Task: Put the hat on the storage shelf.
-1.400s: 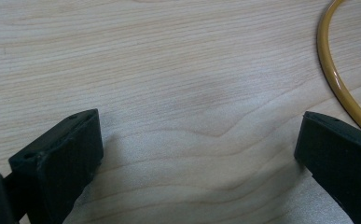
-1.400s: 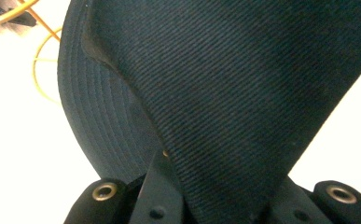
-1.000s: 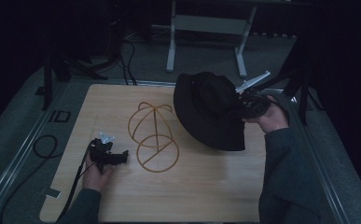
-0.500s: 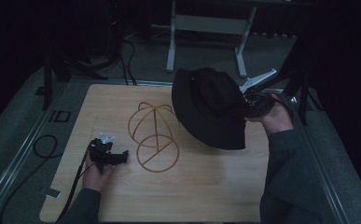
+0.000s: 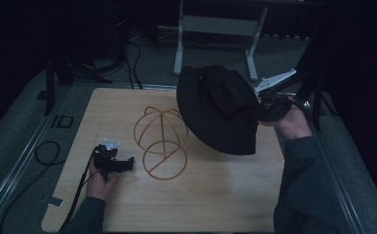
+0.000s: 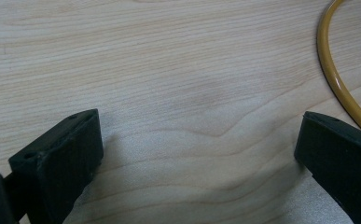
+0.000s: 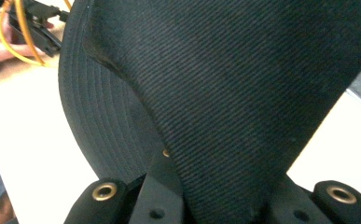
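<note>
Here the black hat (image 5: 220,109) hides the right gripper (image 5: 269,108).

A wire hat stand (image 5: 160,141) lies on the desk (image 5: 215,204) near its middle. To its right a bucket hat (image 5: 220,109) hangs above the desk, between the jaws of the right hand-held gripper (image 5: 266,108) at the desk's right edge. The left hand-held gripper (image 5: 115,163) rests on the desk just left of the stand, jaws apart. Behind the desk a metal frame (image 5: 215,29) stands on the floor (image 5: 10,146).
</note>
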{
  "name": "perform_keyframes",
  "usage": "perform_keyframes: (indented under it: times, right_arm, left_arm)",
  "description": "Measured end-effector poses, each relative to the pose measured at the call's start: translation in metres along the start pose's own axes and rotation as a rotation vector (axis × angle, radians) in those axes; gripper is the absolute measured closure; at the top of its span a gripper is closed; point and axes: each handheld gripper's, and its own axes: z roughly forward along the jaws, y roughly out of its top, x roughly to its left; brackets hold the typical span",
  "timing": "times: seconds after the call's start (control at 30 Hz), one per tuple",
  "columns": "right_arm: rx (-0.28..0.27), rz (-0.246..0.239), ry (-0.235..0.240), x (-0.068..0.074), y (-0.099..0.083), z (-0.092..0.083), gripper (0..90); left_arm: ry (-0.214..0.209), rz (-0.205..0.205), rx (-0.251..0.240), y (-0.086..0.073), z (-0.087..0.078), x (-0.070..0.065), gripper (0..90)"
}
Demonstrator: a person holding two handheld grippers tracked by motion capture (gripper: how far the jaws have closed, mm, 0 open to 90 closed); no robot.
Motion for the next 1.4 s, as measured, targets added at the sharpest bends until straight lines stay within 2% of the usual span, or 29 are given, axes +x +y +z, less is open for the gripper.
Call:
perform_keyframes:
  times: [0.83,1.4]
  right_arm:
    - [-0.034,-0.086,0.077,0.020,0.028,-0.009,86.9]
    - [-0.017,-0.158,0.113,0.041,0.047,-0.001,86.8]
  left_arm:
    - [0.000,0.001,0.001,0.000,0.000,0.000,1.2]
    - [0.001,0.004,0.002,0.000,0.000,0.000,1.2]
